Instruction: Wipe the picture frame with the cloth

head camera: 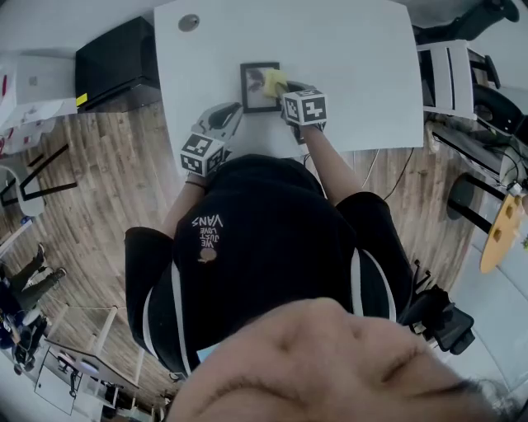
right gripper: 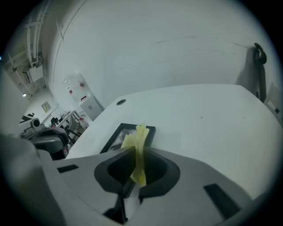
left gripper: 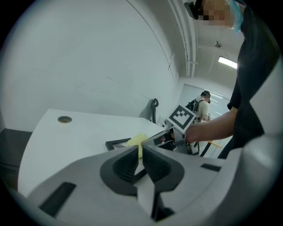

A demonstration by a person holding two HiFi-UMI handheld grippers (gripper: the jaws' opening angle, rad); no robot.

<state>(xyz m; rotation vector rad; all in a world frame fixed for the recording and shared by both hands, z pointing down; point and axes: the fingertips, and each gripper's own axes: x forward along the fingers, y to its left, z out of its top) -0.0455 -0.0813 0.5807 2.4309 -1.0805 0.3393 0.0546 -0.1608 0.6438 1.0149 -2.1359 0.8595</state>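
Observation:
A small black picture frame [head camera: 257, 86] lies flat on the white table [head camera: 355, 74]. My right gripper [head camera: 286, 91] is shut on a yellow cloth [head camera: 275, 81], which rests over the frame's right side. In the right gripper view the cloth [right gripper: 139, 152] stands pinched between the jaws, with the frame [right gripper: 118, 135] just beyond them. My left gripper [head camera: 234, 113] hovers by the frame's near left corner, jaws shut and empty. From the left gripper view, the frame [left gripper: 115, 144], the cloth [left gripper: 137, 140] and the right gripper's marker cube [left gripper: 180, 116] lie straight ahead of its closed jaws [left gripper: 141, 155].
A round cable grommet [head camera: 189, 22] sits at the table's far left. A black cabinet [head camera: 115, 59] stands left of the table, and a chair [head camera: 450, 78] to its right. Cables [head camera: 396, 177] hang off the near edge. Another person [left gripper: 202, 106] stands in the background.

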